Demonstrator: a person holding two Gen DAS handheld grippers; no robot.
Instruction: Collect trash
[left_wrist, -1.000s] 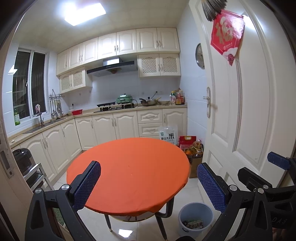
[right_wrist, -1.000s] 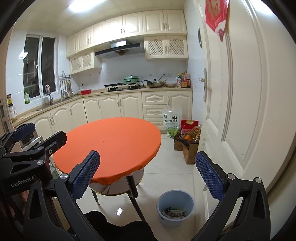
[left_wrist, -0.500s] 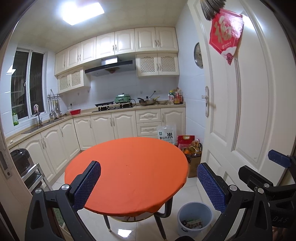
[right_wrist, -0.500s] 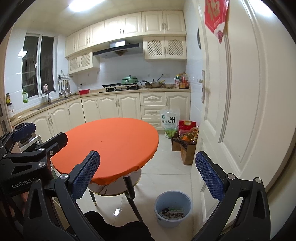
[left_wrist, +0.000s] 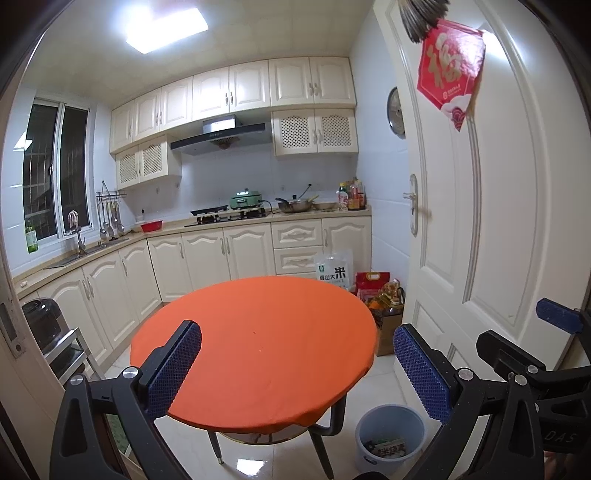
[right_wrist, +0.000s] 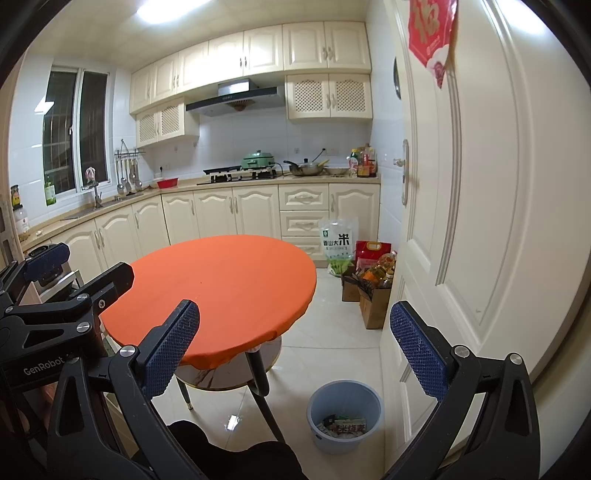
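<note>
A blue-grey waste bin stands on the floor by the white door; it also shows in the right wrist view. Trash wrappers lie inside it, also seen in the left wrist view. A round table with an orange cloth carries nothing. My left gripper is open and empty, held above the table's near edge. My right gripper is open and empty, above the floor between table and bin. Each gripper shows at the edge of the other's view.
A white door is close on the right. A rice bag, a red bag and a cardboard box of bottles stand by the cabinets. Cream cabinets and a counter with stove run along the back and left.
Both views have tilted slightly, so the table and bin sit a little lower and closer. Both grippers stay open and empty.
</note>
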